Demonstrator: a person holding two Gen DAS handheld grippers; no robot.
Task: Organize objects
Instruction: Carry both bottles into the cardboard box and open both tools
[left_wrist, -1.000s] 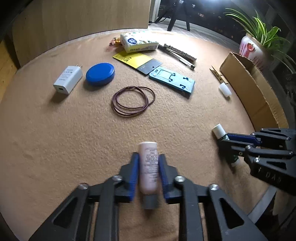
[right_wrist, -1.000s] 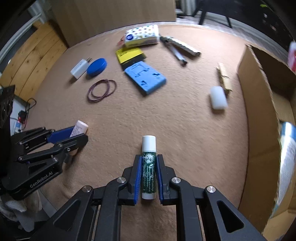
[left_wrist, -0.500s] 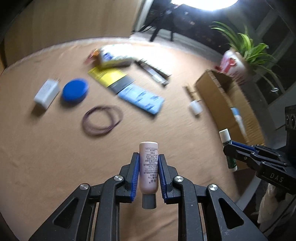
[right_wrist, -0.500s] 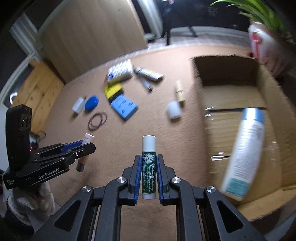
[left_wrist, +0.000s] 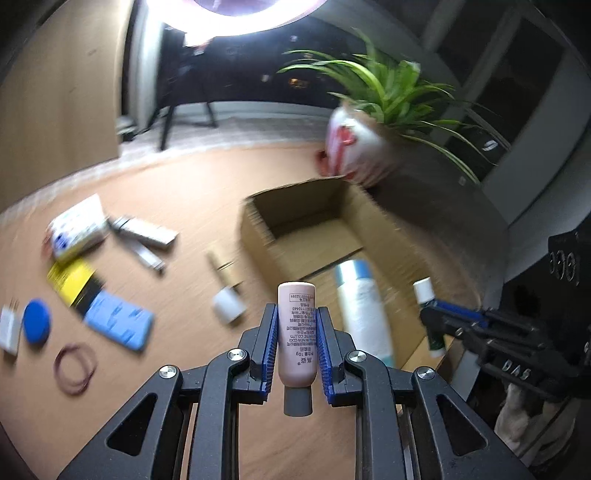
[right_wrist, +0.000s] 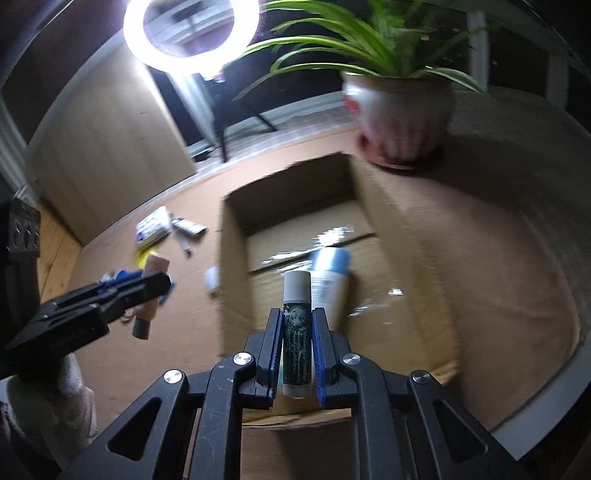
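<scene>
Both grippers now nr box (right_wrist: 236, 258) | pink tube (left_wrist: 296, 332) btwn L pads (clamped)

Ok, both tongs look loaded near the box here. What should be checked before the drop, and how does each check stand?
1. Left tongs grip the pink tube: ok, pads press on both sides.
2. Right tongs grip the green lip balm: ok.
3. Cardboard box open on top: ok.
4. Free floor in the box beside the white bottle: ok.
5. Lip balm over the box opening: ok in the right wrist view.
6. Pink tube over the box opening: cannot tell; it lines up with the near wall.
</scene>
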